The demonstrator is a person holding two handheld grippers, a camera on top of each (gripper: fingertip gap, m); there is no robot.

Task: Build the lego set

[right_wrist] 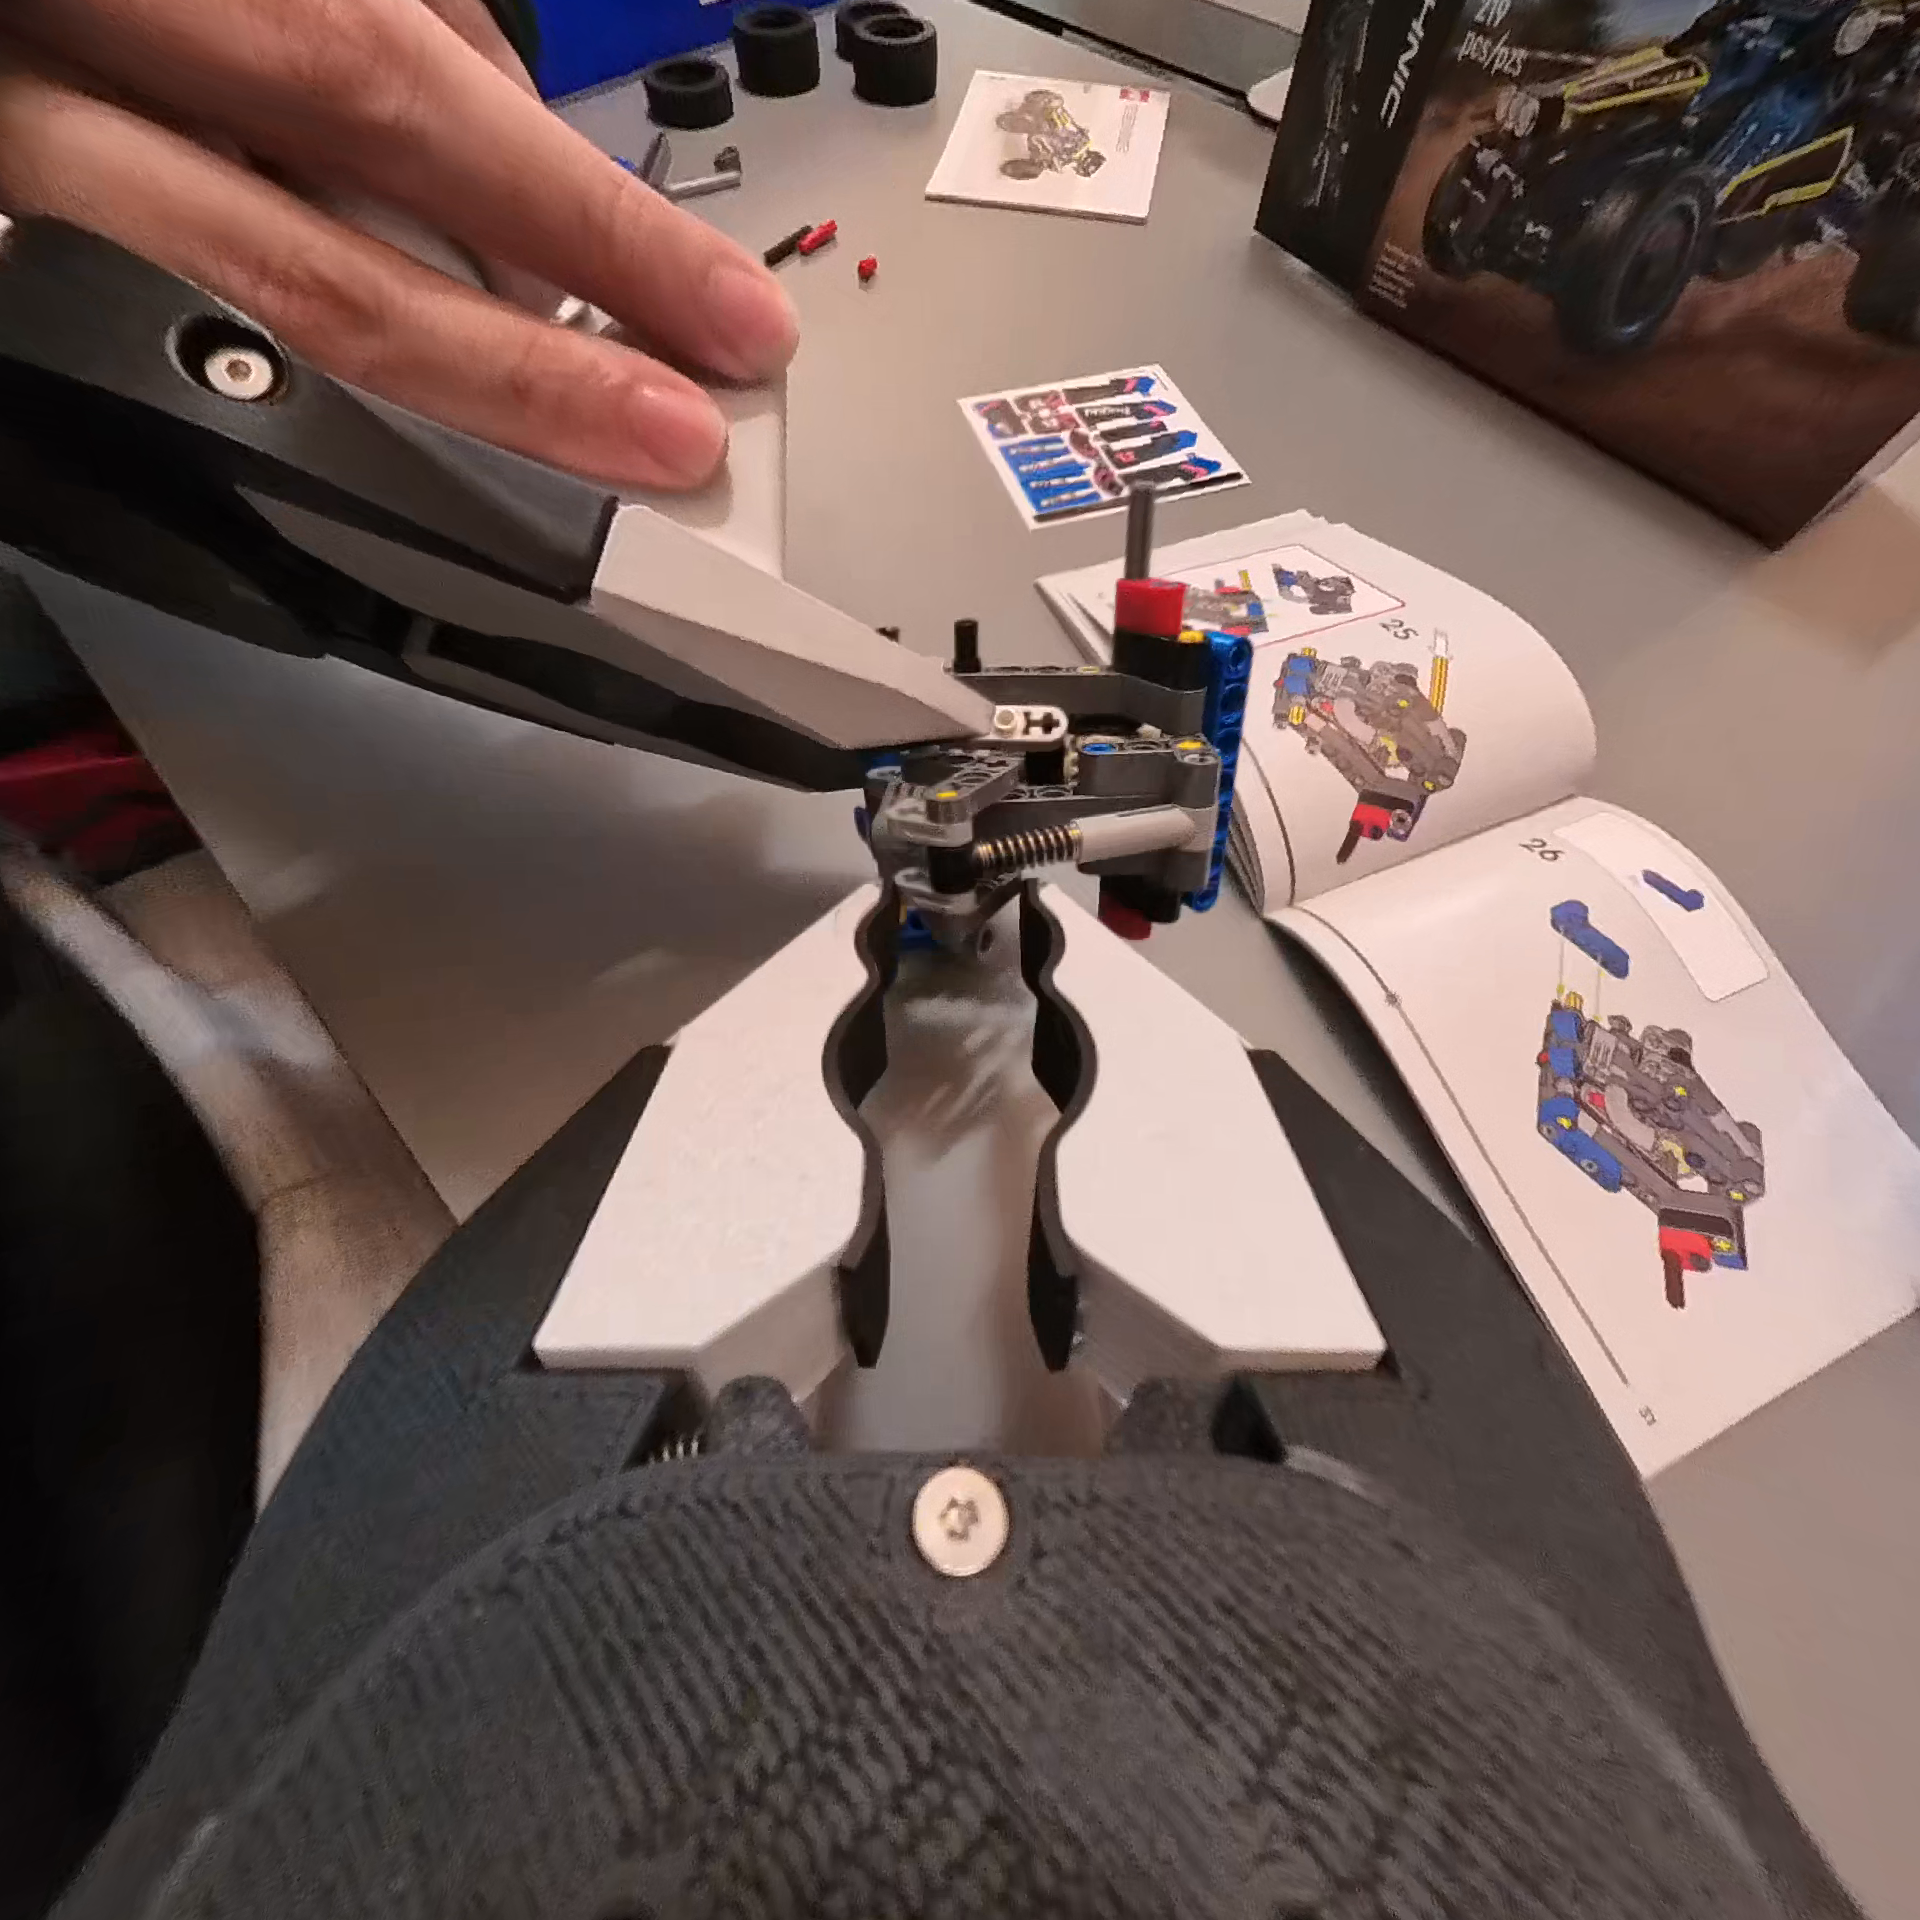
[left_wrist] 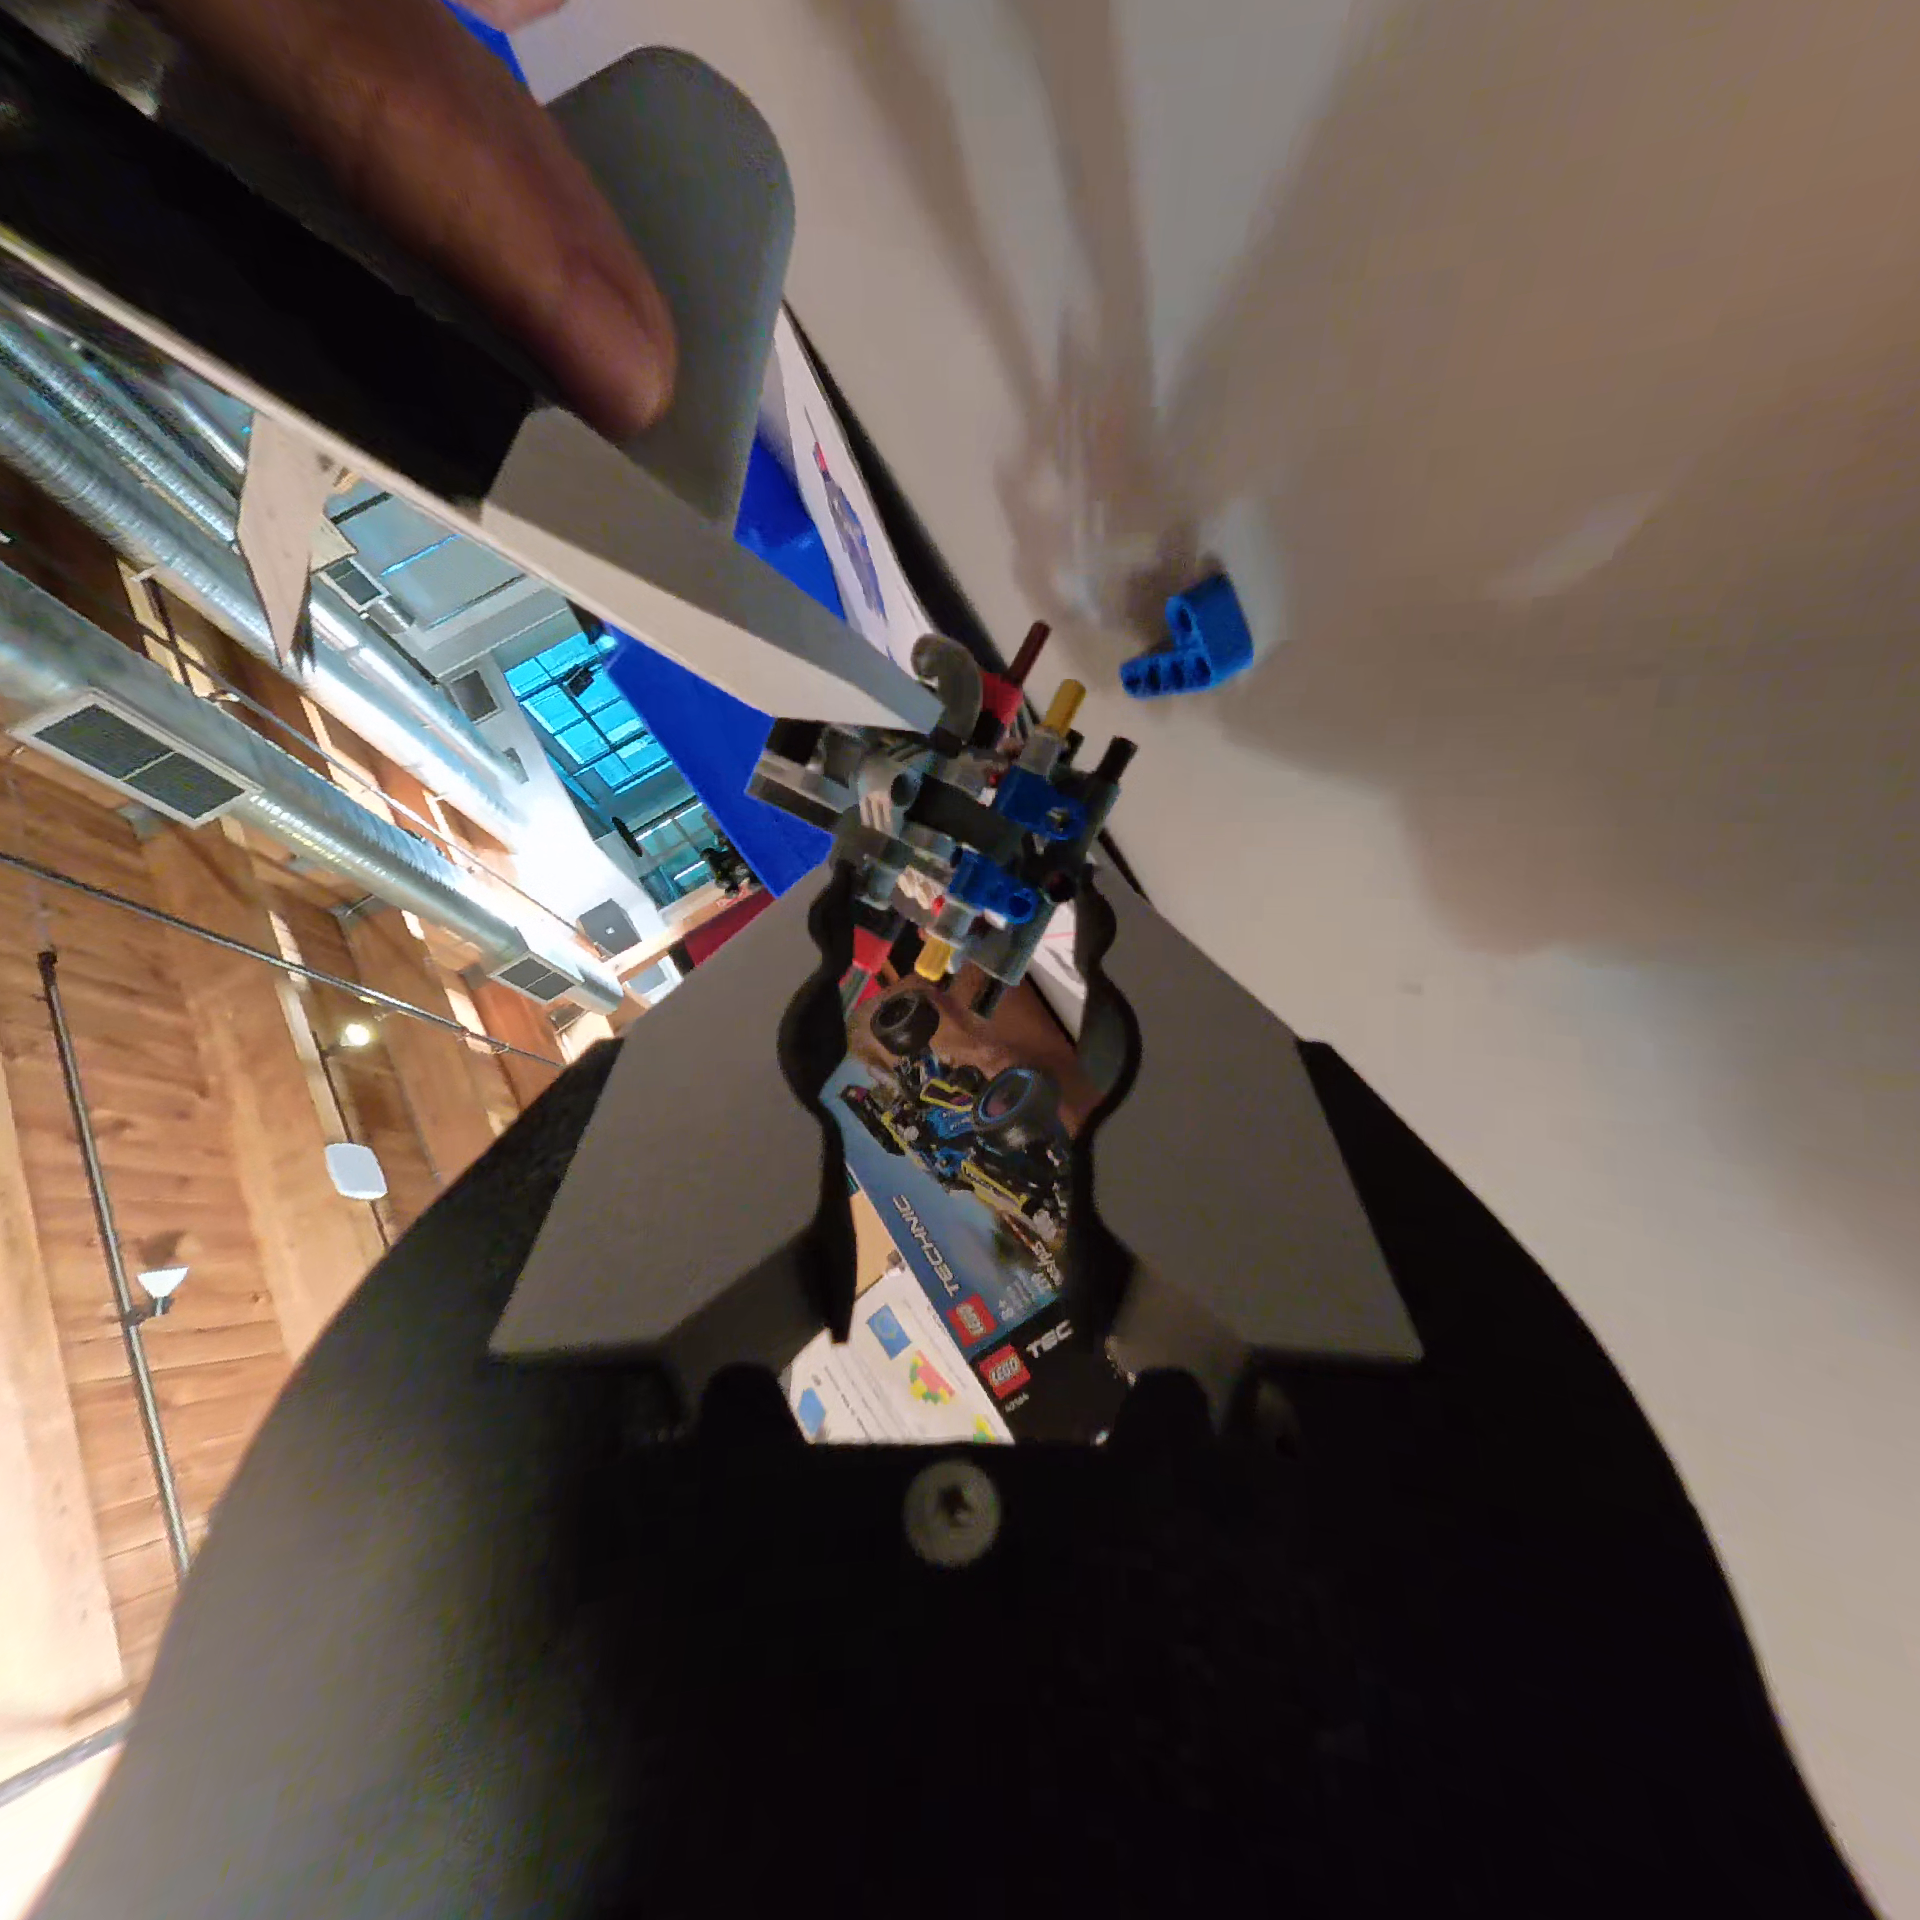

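Note:
A partly built grey, blue and black lego chassis (right_wrist: 1091, 790) with a spring shock absorber is held upright above the grey table (right_wrist: 499, 894). My right gripper (right_wrist: 956, 909) is shut on its lower end. My left gripper (left_wrist: 956, 899) is shut on the same chassis (left_wrist: 966, 821) from the other side. In the right wrist view the left gripper's tip (right_wrist: 966, 717) comes in from the upper left, with a hand on it. A loose blue L-shaped beam (left_wrist: 1190, 639) lies on the table just beyond the chassis.
The open instruction booklet (right_wrist: 1455, 935) lies to the right, with a sticker sheet (right_wrist: 1101, 447) behind it and the set's box (right_wrist: 1610, 208) at the far right. Black tyres (right_wrist: 790, 42), a small leaflet (right_wrist: 1049, 145), grey parts (right_wrist: 696, 171) and red and black pins (right_wrist: 805, 241) lie at the back. The tips of both grippers are at nearly the same place.

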